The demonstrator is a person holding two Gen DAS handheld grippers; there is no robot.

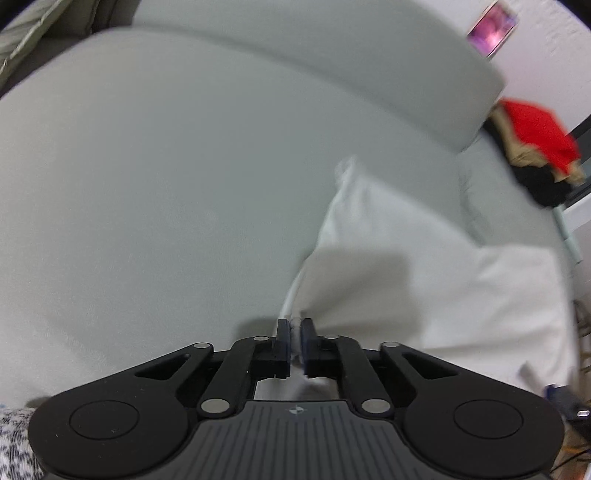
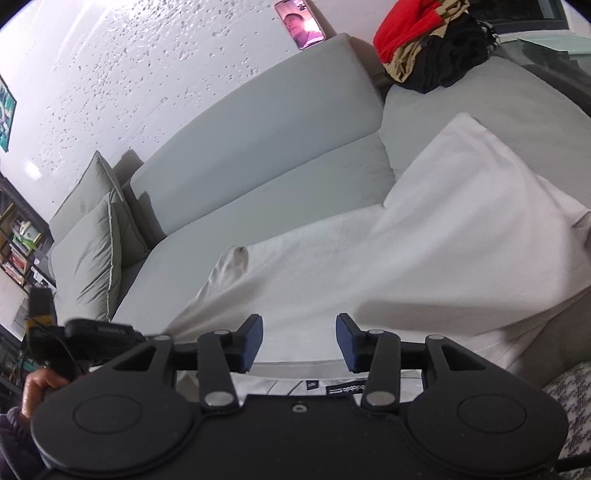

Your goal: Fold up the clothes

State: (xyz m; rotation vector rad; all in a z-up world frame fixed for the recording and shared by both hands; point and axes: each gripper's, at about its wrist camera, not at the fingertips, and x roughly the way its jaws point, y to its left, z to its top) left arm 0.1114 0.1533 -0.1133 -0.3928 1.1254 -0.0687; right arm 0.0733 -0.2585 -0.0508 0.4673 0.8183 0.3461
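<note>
A white garment (image 2: 424, 236) lies spread over the grey sofa seat (image 2: 295, 206). In the left wrist view the white garment (image 1: 406, 258) stretches up and to the right from my left gripper (image 1: 295, 332), which is shut on a bunched edge of the cloth between its pads. My right gripper (image 2: 299, 338) hovers over the garment's near part with its jaws open and nothing between them. Below its fingers a collar with a dark label (image 2: 345, 388) shows. The hand (image 2: 37, 387) holding the other gripper is seen at the lower left of the right wrist view.
A pile of red, tan and black clothes (image 2: 424, 40) sits at the sofa's far end, seen in the left wrist view as the pile (image 1: 535, 147). Grey cushions (image 2: 92, 251) lean at the other end. A phone (image 2: 301, 24) rests on the sofa back. A bookshelf (image 2: 18, 251) stands at left.
</note>
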